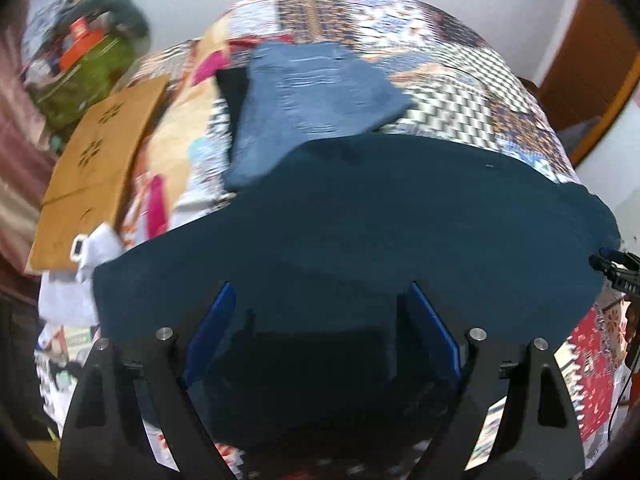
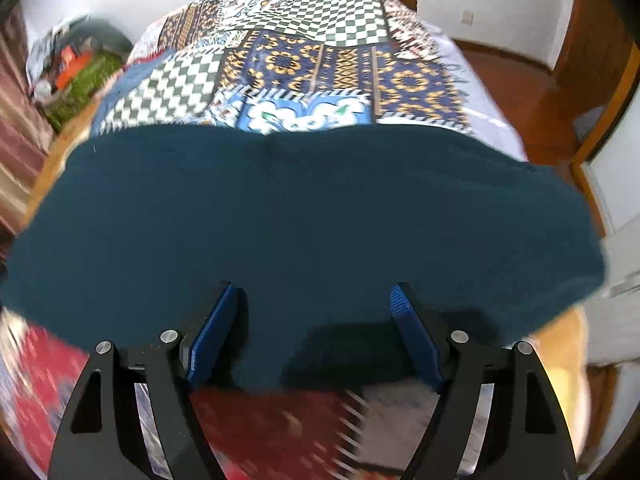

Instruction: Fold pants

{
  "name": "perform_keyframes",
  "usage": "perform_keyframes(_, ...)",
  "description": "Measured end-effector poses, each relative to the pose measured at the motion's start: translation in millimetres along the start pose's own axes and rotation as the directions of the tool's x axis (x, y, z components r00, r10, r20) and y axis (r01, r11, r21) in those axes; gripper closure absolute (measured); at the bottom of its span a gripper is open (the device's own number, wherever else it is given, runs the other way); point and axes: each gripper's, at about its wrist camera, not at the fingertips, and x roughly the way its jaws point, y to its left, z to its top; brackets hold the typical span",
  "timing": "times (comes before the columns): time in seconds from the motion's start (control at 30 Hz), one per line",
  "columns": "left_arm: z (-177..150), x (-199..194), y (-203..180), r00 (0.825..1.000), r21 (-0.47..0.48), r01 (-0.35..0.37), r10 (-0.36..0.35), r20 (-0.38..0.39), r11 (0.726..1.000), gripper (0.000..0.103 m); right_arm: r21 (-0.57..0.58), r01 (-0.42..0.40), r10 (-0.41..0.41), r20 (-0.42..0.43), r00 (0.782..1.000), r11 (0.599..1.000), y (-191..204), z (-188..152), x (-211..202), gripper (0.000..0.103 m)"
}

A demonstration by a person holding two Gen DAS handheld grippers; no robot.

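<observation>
Pants, matte teal knit, lie flat; both claws gape wide, empty.

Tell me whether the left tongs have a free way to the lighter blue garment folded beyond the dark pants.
Probably yes. The left tongs stand open over the dark pants; the lighter blue garment lies farther along the bed, top uncovered, nothing standing between.
</observation>
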Motion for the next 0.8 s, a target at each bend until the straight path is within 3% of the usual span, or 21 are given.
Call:
perform_keyframes(0.1,8,10,-26,1.0,0.051,0.021,-0.021,-0.011,0.998,0.015,0.022,0.031,-0.032,0.05,0.998,0.999,-20,-10,-20,0.03)
perform_keyframes(0.27,21,28,-68,0.999,0.145,0.046,-0.042,-0.035,0.988,0.015,0.232,-0.042,0.012,0.13,0.991,0.972,-71,-14,-47,0.029)
perform_keyframes(0.47,39,44,-111,0.995,0.225,0.086,-0.072,-0.068,0.971,0.015,0.432,-0.055,-0.001,0.129,0.992,0.9,-123,-16,-37,0.031)
perform_keyframes(0.57,46,49,-132,0.994,0.273,0.099,-0.08,-0.08,0.957,0.015,0.531,-0.06,0.014,0.089,0.996,0.845,-145,-23,-16,0.044)
perform_keyframes(0.67,51,56,-148,0.993,0.317,0.102,-0.077,-0.091,0.943,0.015,0.6,-0.117,0.054,0.123,0.991,0.791,-160,-30,-10,0.048)
perform_keyframes(0.8,59,65,-165,0.992,0.355,0.107,-0.076,-0.102,0.929,0.013,0.64,-0.142,0.069,0.138,0.988,0.755,-174,-26,-1,0.054)
